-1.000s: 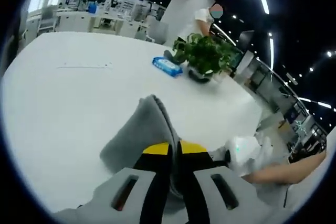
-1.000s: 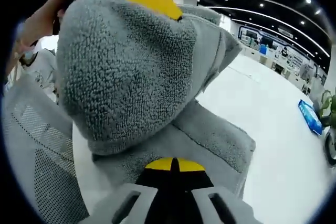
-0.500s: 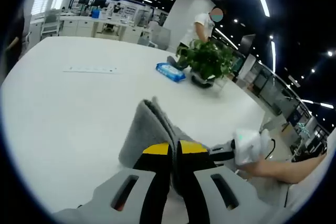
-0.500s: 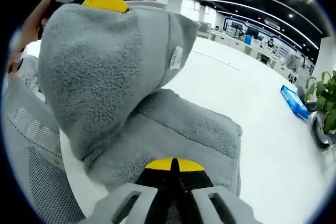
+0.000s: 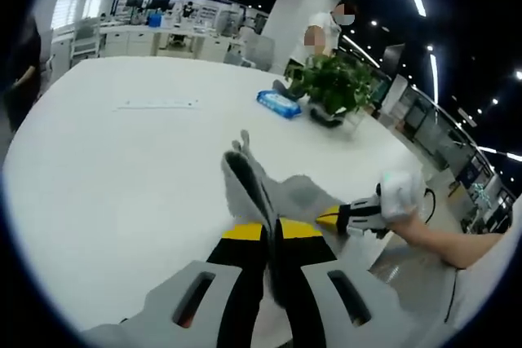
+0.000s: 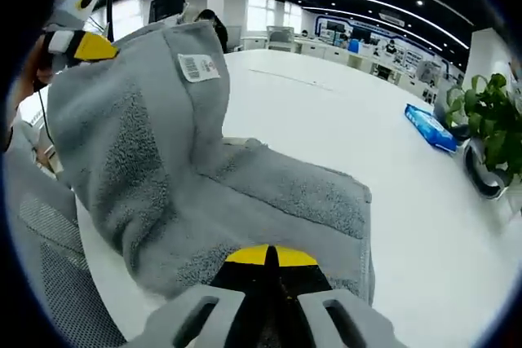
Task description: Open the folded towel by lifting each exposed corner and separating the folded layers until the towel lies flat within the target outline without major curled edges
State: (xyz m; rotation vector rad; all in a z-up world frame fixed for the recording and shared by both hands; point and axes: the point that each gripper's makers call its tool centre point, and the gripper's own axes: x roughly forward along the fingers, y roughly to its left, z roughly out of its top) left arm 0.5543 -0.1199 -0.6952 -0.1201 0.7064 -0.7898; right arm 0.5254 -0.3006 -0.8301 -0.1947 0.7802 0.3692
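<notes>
Since the earlier frames the grippers have drawn apart and the towel (image 6: pixel 204 193) has opened out, its raised flap now showing a barcode label (image 6: pixel 199 68). Right gripper view: left gripper (image 6: pixel 81 42) clamps the flap's upper corner; right gripper (image 6: pixel 269 260), jaws closed, pinches the near edge lying on the table (image 6: pixel 391 160). Left gripper view: left gripper (image 5: pixel 270 234) closed on the towel (image 5: pixel 257 193); right gripper (image 5: pixel 334 219) beyond; plant (image 5: pixel 334 87) and blue pack (image 5: pixel 280 103) stand behind.

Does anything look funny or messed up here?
The towel isn't flat: the left gripper holds one part up, tag showing, while the right gripper pinches the near edge on the table. Nothing looks spilled or broken.
</notes>
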